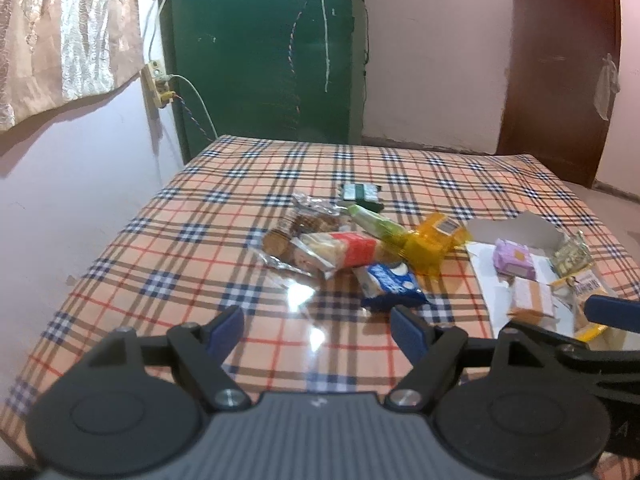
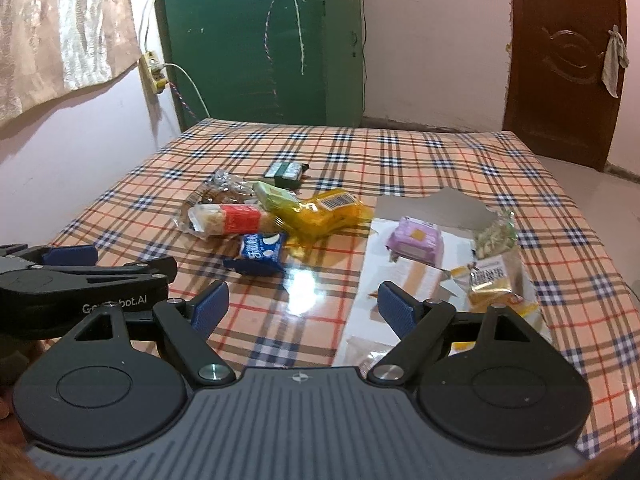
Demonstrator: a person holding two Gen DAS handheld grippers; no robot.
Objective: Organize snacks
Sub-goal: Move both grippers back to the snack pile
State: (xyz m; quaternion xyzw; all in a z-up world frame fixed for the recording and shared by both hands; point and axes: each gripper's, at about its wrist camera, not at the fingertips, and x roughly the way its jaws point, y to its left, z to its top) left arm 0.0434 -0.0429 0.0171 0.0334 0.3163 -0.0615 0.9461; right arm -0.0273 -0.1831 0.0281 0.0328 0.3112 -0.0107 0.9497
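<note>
A heap of snacks lies mid-table: a red and white biscuit pack (image 1: 340, 250) (image 2: 230, 219), a blue cookie pack (image 1: 390, 285) (image 2: 260, 250), a yellow packet (image 1: 430, 242) (image 2: 324, 210), a green pack (image 1: 374, 222) (image 2: 276, 194) and clear-wrapped biscuits (image 1: 296, 226). A white open box (image 1: 496, 292) (image 2: 400, 272) on the right holds a purple pack (image 1: 514, 260) (image 2: 416, 238), a nut bag (image 2: 494, 236) and a yellow pack (image 2: 490, 280). My left gripper (image 1: 318, 330) is open and empty, just short of the blue pack. My right gripper (image 2: 300, 306) is open and empty at the box's near left edge.
A checked cloth covers the table (image 1: 200, 240) (image 2: 440, 152). A dark green pack (image 1: 360, 193) (image 2: 286, 171) lies behind the heap. A pink wall with a socket (image 1: 158, 84) is to the left; a green door and a brown door stand behind.
</note>
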